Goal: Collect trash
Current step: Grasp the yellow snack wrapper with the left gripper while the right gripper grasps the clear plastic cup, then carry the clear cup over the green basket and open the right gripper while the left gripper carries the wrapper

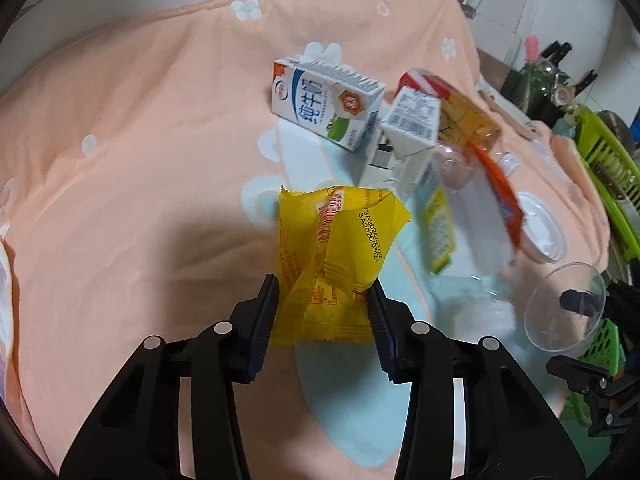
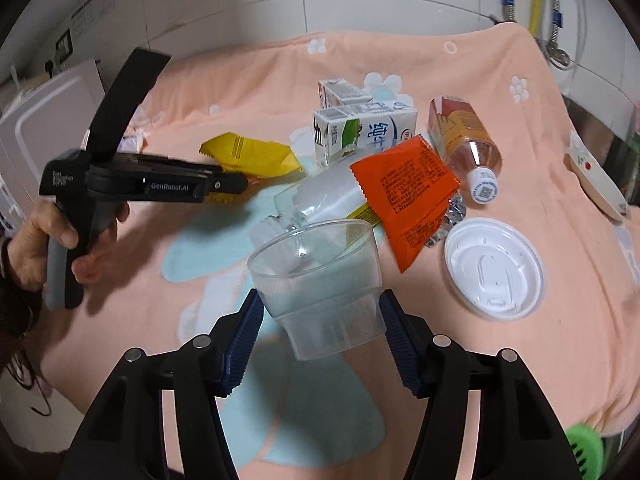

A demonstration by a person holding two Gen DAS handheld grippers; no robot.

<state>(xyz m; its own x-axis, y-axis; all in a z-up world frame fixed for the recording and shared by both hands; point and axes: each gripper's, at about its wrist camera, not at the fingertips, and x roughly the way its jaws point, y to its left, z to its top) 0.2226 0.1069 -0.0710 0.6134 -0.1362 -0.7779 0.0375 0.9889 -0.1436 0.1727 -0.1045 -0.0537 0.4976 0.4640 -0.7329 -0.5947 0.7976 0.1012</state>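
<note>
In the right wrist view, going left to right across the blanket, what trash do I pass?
Yellow wrapper held in the left gripper → clear plastic cup held in the right gripper → orange wrapper → bottle lying on its side → white lid.

Surface and material notes, both wrist views

Yellow wrapper [image 1: 320, 268]: glossy crinkled film. Orange wrapper [image 2: 408, 196]: same glossy film, silver foil inside. Cup [image 2: 320, 292]: clear smooth plastic. Lid [image 2: 494, 266]: white matt plastic. Milk carton [image 1: 324, 100]: coated printed paperboard. Blanket [image 1: 140, 140]: soft peach matt cloth. Tool pads [image 2: 244, 344]: ribbed blue.
</note>
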